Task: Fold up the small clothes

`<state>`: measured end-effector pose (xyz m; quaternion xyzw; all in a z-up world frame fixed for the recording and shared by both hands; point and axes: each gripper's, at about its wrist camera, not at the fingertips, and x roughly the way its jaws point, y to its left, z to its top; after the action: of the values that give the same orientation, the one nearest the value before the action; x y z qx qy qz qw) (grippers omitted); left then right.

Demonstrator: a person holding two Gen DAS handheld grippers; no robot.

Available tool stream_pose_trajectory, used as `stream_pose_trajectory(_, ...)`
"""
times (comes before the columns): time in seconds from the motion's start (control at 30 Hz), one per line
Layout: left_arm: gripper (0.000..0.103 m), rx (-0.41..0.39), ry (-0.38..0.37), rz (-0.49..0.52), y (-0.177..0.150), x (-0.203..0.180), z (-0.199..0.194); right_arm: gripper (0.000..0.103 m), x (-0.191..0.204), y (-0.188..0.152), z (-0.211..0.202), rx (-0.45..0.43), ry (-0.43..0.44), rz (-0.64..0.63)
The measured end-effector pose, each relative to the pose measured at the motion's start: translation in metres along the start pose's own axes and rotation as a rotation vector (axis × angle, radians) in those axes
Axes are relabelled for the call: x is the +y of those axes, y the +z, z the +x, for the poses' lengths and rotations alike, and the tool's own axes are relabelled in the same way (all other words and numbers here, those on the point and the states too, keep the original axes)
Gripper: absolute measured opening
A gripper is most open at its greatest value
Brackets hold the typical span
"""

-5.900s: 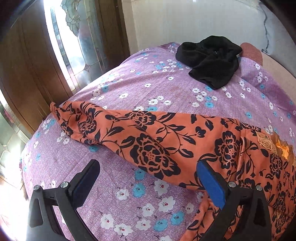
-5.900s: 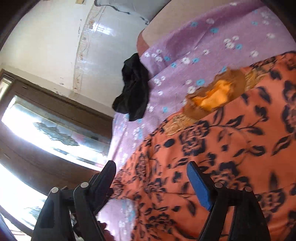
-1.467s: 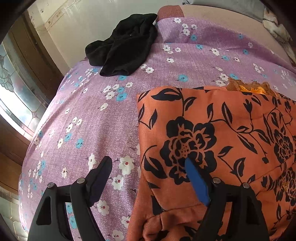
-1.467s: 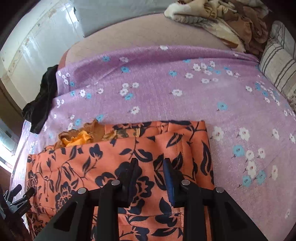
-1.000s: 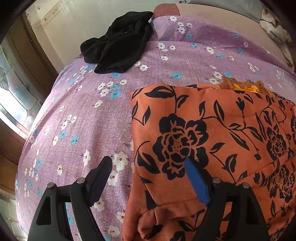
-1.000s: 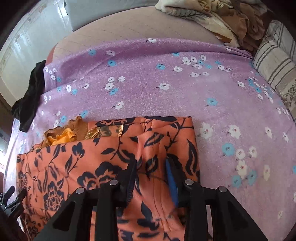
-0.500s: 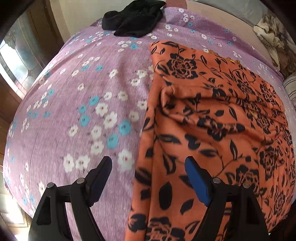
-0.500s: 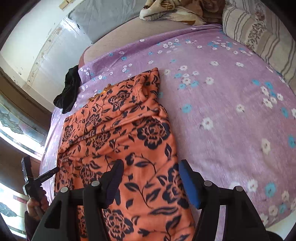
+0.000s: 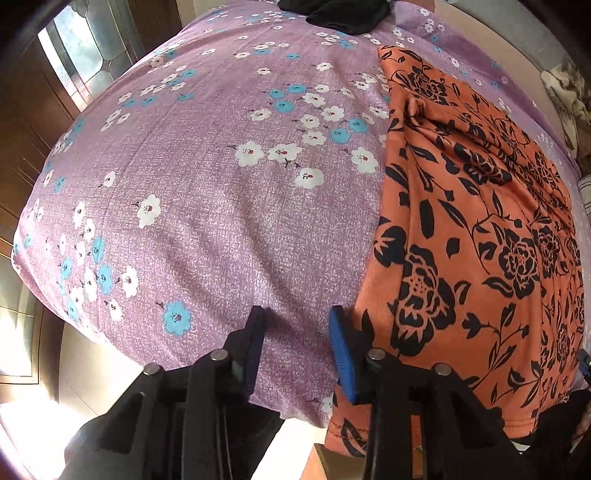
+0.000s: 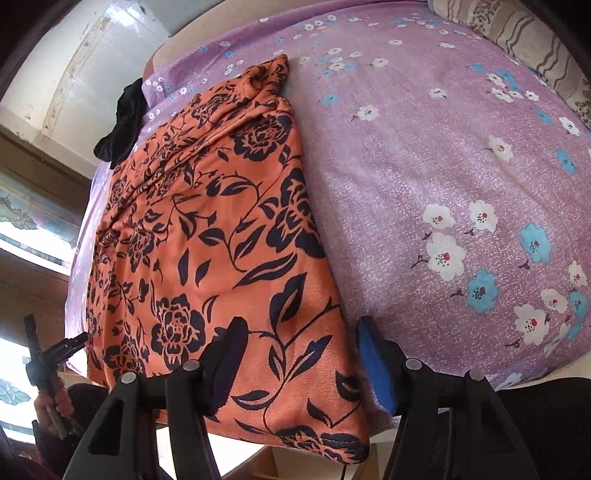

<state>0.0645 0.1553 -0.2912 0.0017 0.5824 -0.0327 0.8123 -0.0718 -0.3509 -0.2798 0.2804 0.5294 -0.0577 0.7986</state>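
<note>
An orange garment with black flowers (image 9: pixel 480 229) lies lengthwise on the purple flowered bedsheet (image 9: pixel 221 184), its sides folded in and its near hem hanging over the bed's front edge. My left gripper (image 9: pixel 297 345) is open and empty at the garment's near left corner, with the blue pad next to the cloth edge. In the right wrist view the garment (image 10: pixel 207 229) fills the left half. My right gripper (image 10: pixel 301 354) is open over the near right corner, not holding anything. The left gripper also shows in the right wrist view (image 10: pixel 48 358).
A black garment (image 9: pixel 343 13) lies bunched at the far end of the bed, also seen in the right wrist view (image 10: pixel 123 122). A striped pillow (image 10: pixel 517 33) sits at the far right. Wooden window frames (image 9: pixel 74 74) stand left of the bed.
Both grippers have pulled back from the far folded sleeves to the near hem at the bed's front edge. The right gripper opened from nearly shut; the left jaws have narrowed.
</note>
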Motion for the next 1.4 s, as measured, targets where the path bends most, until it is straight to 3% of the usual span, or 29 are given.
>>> stream_pose_trajectory(0.07, 0.022, 0.016, -0.043, 0.001, -0.007, -0.001, -0.002, 0.032, 0.008, -0.004, 0.002, 0.026, 0.022, -0.032)
stream_pose_trajectory(0.13, 0.022, 0.044, -0.116, -0.003, -0.014, -0.003, -0.005, 0.03, 0.017, -0.009, 0.002, 0.04, 0.03, -0.079)
stream_pose_trajectory(0.2, 0.023, 0.05, -0.129, -0.007, -0.022, -0.003, -0.009, 0.03, 0.025, -0.013, -0.001, 0.028, -0.002, -0.133)
stream_pose_trajectory(0.23, 0.035, 0.057, -0.126, -0.014, -0.025, -0.003, -0.01, 0.03, 0.026, -0.014, -0.002, 0.027, -0.015, -0.141)
stream_pose_trajectory(0.27, 0.056, 0.071, -0.129, -0.028, -0.029, -0.002, -0.01, 0.03, 0.025, -0.014, -0.003, 0.029, -0.021, -0.139)
stream_pose_trajectory(0.33, 0.066, 0.074, -0.178, -0.043, -0.04, -0.002, -0.012, 0.033, 0.02, -0.014, -0.001, 0.035, -0.048, -0.12)
stream_pose_trajectory(0.53, 0.066, 0.077, -0.25, 0.011, -0.049, -0.02, -0.018, 0.035, 0.023, -0.021, 0.004, 0.02, -0.065, -0.148)
stream_pose_trajectory(0.63, 0.067, 0.043, -0.318, -0.032, -0.043, -0.005, -0.035, 0.018, 0.03, -0.023, 0.003, 0.019, -0.08, -0.185)
stream_pose_trajectory(0.77, 0.078, -0.011, -0.318, -0.03, -0.029, -0.005, -0.048, 0.017, 0.034, -0.027, 0.001, -0.002, -0.061, -0.185)
stream_pose_trajectory(0.87, 0.078, 0.028, -0.216, 0.013, -0.024, -0.016, -0.029, 0.02, 0.03, -0.027, 0.008, 0.014, -0.057, -0.145)
stream_pose_trajectory(0.93, 0.078, 0.085, -0.197, 0.016, -0.026, -0.018, -0.011, 0.021, 0.029, -0.026, 0.007, 0.019, -0.047, -0.121)
stream_pose_trajectory(1.0, 0.074, 0.133, -0.216, 0.022, -0.033, -0.019, -0.001, 0.023, 0.029, -0.026, 0.007, 0.024, -0.044, -0.132)
stream_pose_trajectory(1.07, 0.049, 0.165, -0.228, 0.042, -0.037, -0.023, 0.005, 0.023, 0.029, -0.027, 0.008, 0.026, -0.044, -0.142)
stream_pose_trajectory(1.1, 0.045, 0.156, -0.21, 0.052, -0.037, -0.024, 0.004, 0.023, 0.029, -0.027, 0.008, 0.026, -0.045, -0.146)
stream_pose_trajectory(1.17, 0.01, 0.138, -0.224, 0.064, -0.035, -0.023, -0.001, 0.025, 0.031, -0.027, 0.008, 0.029, -0.035, -0.161)
stream_pose_trajectory(1.2, 0.008, 0.139, -0.243, 0.06, -0.032, -0.022, -0.003, 0.021, 0.033, -0.027, 0.008, 0.031, -0.037, -0.175)
stream_pose_trajectory(1.23, 0.008, 0.139, -0.257, 0.054, -0.029, -0.021, -0.006, 0.011, 0.035, -0.026, 0.008, 0.032, -0.044, -0.187)
stream_pose_trajectory(1.3, 0.007, 0.119, -0.301, 0.061, -0.019, -0.022, -0.016, 0.009, 0.041, -0.023, 0.004, 0.033, -0.024, -0.201)
stream_pose_trajectory(1.4, 0.007, 0.075, -0.428, 0.054, 0.009, -0.026, -0.042, 0.008, 0.048, -0.007, -0.019, -0.021, 0.069, -0.193)
